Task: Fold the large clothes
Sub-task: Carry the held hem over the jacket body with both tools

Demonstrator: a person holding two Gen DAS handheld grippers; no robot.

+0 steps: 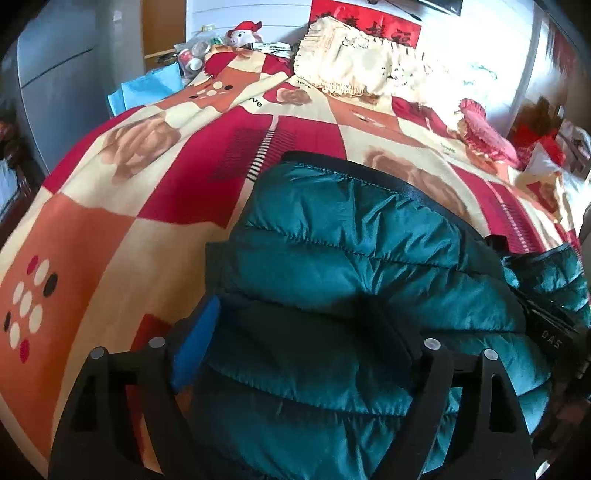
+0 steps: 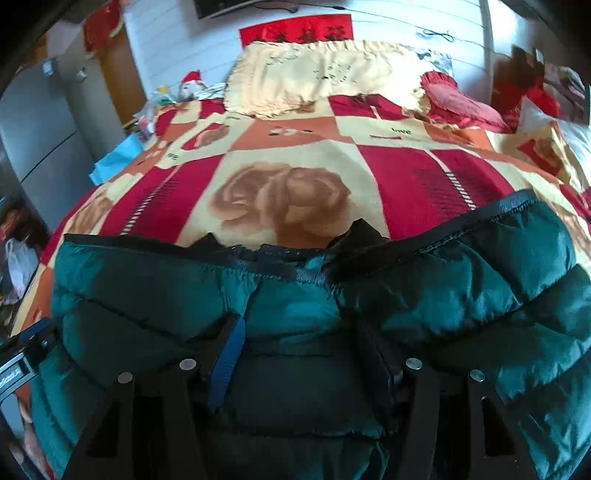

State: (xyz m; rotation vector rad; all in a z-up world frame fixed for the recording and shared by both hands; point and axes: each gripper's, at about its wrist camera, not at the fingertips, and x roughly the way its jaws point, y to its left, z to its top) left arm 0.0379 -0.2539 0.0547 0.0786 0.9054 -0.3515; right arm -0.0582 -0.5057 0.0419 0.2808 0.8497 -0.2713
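At the bottom of the left wrist view, the left hand-held gripper has its two black fingers spread wide, a blue pad showing on the left finger, with a puffy fold of the teal quilted down jacket bulging between them; whether the pads actually press the fabric cannot be told. At the bottom of the right wrist view, the right hand-held gripper stands the same way, fingers well apart around a dark bulge of the same teal quilted down jacket, its blue pad against the cloth on the left side; its grip cannot be judged either. The jacket fills the lower half of both frames, lying on the bed, its black-trimmed edge running across the middle of the right view. Beyond it spreads the red, orange and cream patchwork blanket with large brown roses, which covers the bed through the centre of each frame. Farther back, near the top centre, lies a cream fringed cloth, with a red fringed cushion just beside it at the upper right. At the upper left of the left view sit a light blue folded sheet and a small red-and-white plush toy. On the white wall behind hangs a red banner with dark characters.
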